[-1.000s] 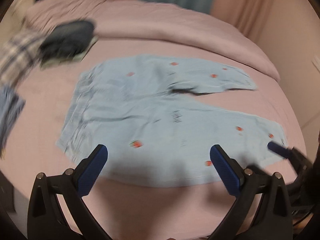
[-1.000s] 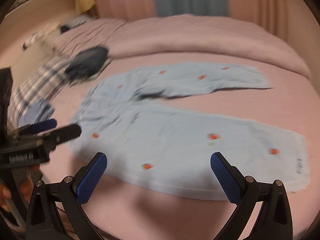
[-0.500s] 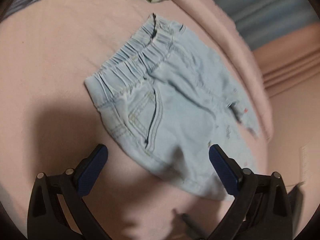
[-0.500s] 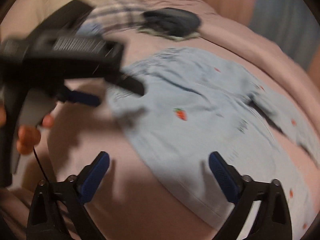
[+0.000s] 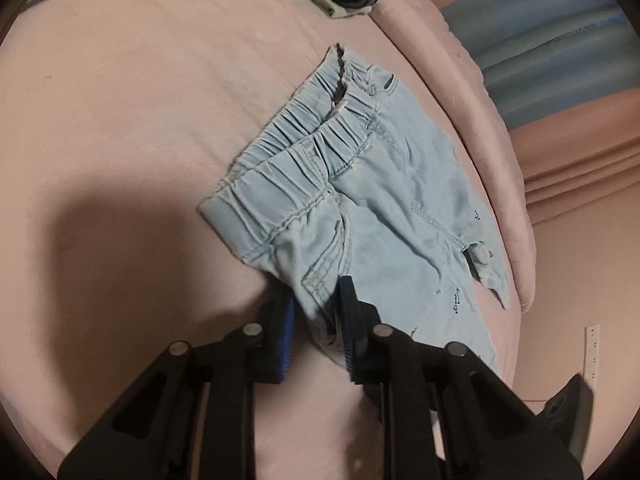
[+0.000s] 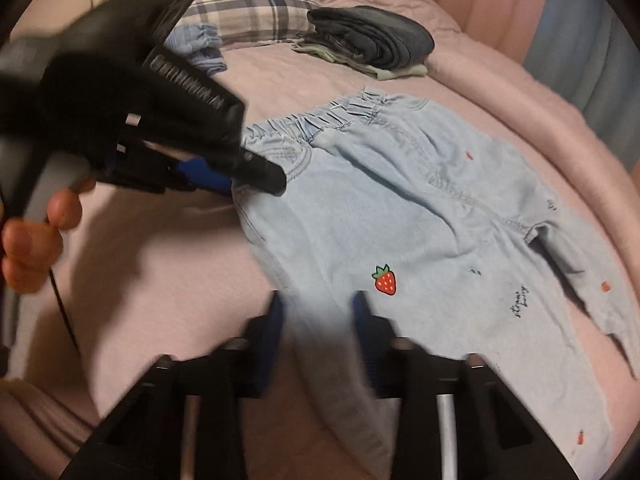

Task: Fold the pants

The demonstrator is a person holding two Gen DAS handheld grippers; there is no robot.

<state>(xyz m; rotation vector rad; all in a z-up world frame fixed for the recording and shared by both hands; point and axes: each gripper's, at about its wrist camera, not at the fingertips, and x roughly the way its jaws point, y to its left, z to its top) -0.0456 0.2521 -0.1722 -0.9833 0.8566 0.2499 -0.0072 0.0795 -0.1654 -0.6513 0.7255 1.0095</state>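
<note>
left gripper clamped on pants at waistband corner; right gripper clamped on near side seam, pants ahead on bed. step: grasping near edge. next: lift together, fold leg over leg.

Small dark cursive lettering is embroidered on the light blue pants, at the right of the right wrist view, beside a strawberry patch; it is too small to read. No other text is legible.

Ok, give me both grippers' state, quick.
Left gripper: shut on the light blue pants, near the waistband.
Right gripper: shut on the pants' near edge.
</note>
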